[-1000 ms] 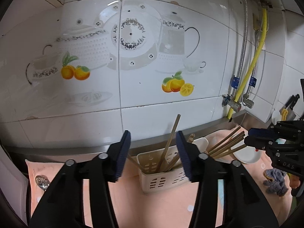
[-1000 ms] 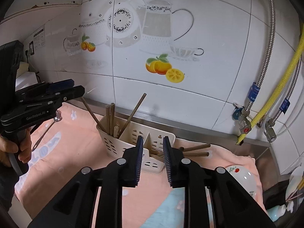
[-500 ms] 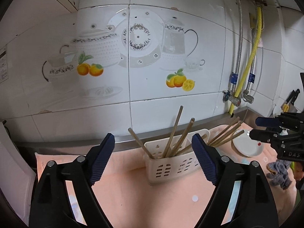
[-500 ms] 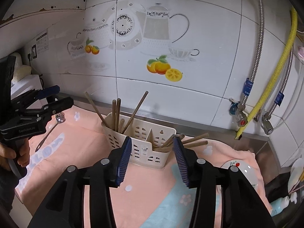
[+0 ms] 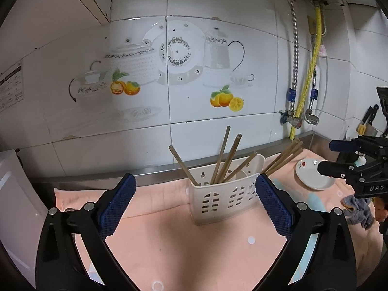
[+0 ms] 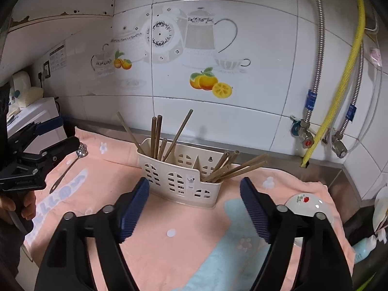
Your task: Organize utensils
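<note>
Both hand-held grippers opening, empty; spoon (image 6: 70, 167) visible only right view, probably metal.

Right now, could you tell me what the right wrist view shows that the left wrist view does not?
Only the right wrist view shows the spoon lying on the cloth and a wall socket. Only the left wrist view shows the grey rag and a knife. Both show the caddy with chopsticks, the bowl and the yellow hose.
</note>
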### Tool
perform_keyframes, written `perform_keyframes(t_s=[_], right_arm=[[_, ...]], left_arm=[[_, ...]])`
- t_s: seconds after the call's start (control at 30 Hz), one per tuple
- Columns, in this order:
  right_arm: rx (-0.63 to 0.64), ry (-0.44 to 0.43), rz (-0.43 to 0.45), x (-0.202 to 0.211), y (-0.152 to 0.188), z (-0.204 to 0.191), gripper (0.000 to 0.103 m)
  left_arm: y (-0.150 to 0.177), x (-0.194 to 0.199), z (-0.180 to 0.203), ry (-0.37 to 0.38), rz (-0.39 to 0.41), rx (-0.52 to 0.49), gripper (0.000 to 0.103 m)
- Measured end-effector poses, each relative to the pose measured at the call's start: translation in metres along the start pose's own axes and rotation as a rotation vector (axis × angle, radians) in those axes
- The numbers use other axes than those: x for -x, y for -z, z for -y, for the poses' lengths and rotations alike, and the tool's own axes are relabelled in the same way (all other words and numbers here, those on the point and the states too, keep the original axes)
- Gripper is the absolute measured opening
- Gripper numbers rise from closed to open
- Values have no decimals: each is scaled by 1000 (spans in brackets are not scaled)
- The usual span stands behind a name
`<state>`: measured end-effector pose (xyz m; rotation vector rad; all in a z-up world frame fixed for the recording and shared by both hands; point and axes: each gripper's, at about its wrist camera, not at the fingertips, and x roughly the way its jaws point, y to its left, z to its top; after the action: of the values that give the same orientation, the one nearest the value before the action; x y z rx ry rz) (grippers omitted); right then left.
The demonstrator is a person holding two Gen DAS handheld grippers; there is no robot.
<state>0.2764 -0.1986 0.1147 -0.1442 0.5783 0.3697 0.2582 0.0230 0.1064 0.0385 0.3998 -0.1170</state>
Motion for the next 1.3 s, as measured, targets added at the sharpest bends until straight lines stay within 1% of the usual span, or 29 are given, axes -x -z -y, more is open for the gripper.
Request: perform_keyframes(t_s=[0.17,0.33,0.43,0.6,0.73,0.87,1.03,1.3], right_arm=[[0,6,9,7,10,-5,81],[-14,2,16,13,20,-9,84],[-17,11,22,17,27,-13,90],[-16,45,29,24,45,-20,91],[-21,64,36,29,55,-23,92],[-21,85,45,35,63,-27,93],[-11,122,60,40,70,-34,94],[-28,122,56,43,80,-39,95]], left_arm=[[11,14,1,-19,12,-17,98],[23,28,0,-27,16,-11,98],[28,35,-1,-34,19,-3,98],[38,48,-1,-57,29,3,98],[45,56,1,-54,27,1,98],[51,62,0,-44,27,17,98],[57,69,-2,-67,22,23,98],[65,74,-2,-86,19,15,98]])
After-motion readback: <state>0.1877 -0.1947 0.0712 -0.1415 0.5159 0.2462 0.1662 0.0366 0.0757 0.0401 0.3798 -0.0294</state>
